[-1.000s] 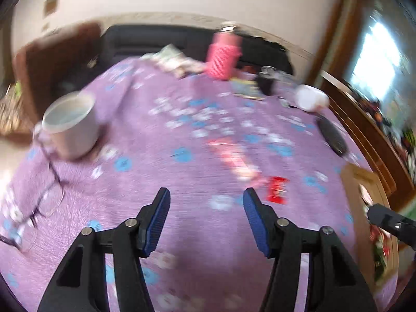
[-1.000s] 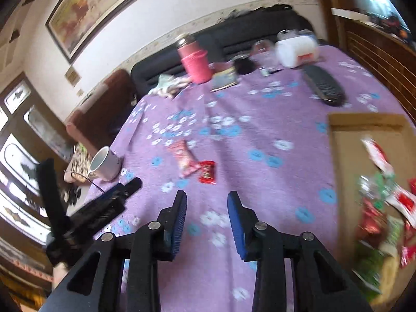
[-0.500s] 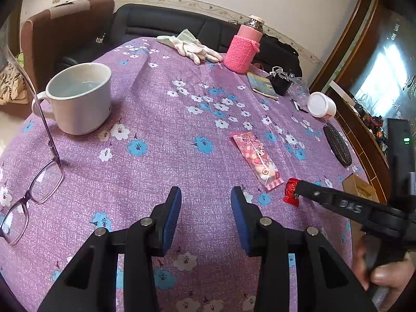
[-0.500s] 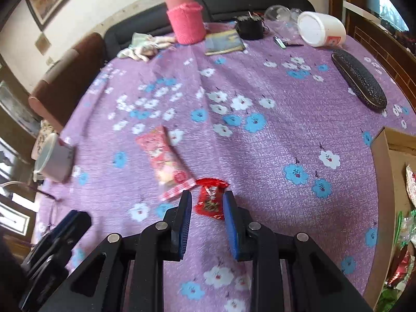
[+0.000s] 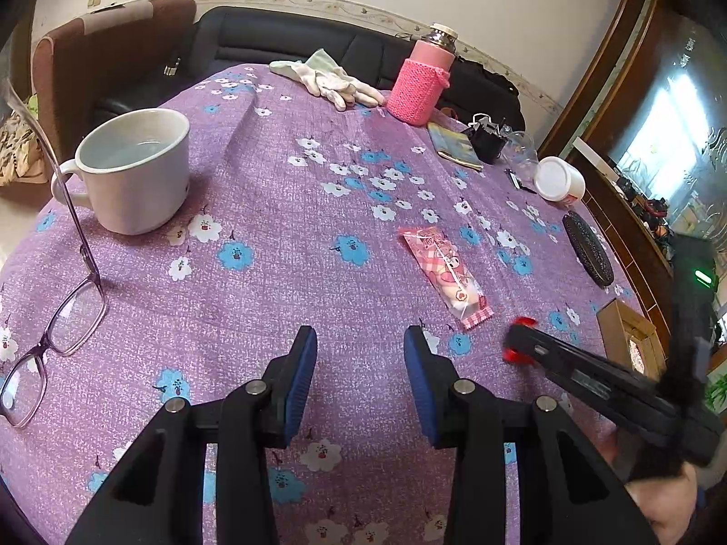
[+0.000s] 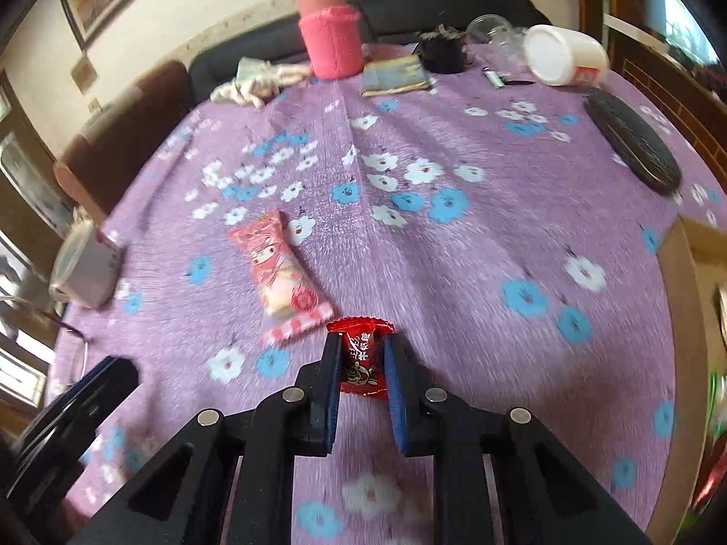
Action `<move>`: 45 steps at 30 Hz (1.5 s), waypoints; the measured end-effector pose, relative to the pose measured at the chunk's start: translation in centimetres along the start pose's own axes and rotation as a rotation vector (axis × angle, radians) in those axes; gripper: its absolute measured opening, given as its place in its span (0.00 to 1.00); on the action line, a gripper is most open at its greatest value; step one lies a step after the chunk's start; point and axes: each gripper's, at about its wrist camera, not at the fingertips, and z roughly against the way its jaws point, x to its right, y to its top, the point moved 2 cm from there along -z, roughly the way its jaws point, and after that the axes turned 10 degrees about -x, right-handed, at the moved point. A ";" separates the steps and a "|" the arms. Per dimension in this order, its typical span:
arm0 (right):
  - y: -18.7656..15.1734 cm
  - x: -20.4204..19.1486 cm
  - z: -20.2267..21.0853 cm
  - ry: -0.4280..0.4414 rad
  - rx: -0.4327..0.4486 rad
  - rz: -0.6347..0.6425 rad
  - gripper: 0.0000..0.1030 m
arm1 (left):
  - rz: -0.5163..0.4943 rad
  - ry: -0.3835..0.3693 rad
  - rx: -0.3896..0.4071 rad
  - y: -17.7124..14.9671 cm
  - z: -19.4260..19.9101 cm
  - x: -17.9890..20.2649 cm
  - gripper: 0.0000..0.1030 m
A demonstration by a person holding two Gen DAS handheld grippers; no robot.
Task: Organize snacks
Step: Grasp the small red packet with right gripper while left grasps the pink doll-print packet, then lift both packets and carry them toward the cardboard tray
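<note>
Right gripper: black with blue pads, closed down onto small red foil candy wrapper, low over the purple flowered tablecloth.
Left gripper: blue pads parted wide, nothing between them, over bare cloth.
Pink checked snack packet: just ahead-left of right gripper, flat, corner near the candy.
Cardboard box: far right of right gripper, wrappers inside.
White mug: ahead-left of left gripper, purple-framed glasses beside it.
</note>
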 end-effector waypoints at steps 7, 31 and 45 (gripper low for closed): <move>-4.9 1.3 5.7 0.039 0.224 0.025 0.19 | -0.041 0.014 0.004 -0.4 -0.4 1.1 0.37; -4.7 5.9 7.3 0.171 0.274 -0.119 0.19 | 0.016 0.160 -0.178 6.5 -9.7 8.7 0.32; -5.0 5.1 6.6 0.184 0.242 -0.087 0.20 | -0.042 0.095 -0.087 -1.7 -4.0 7.2 0.23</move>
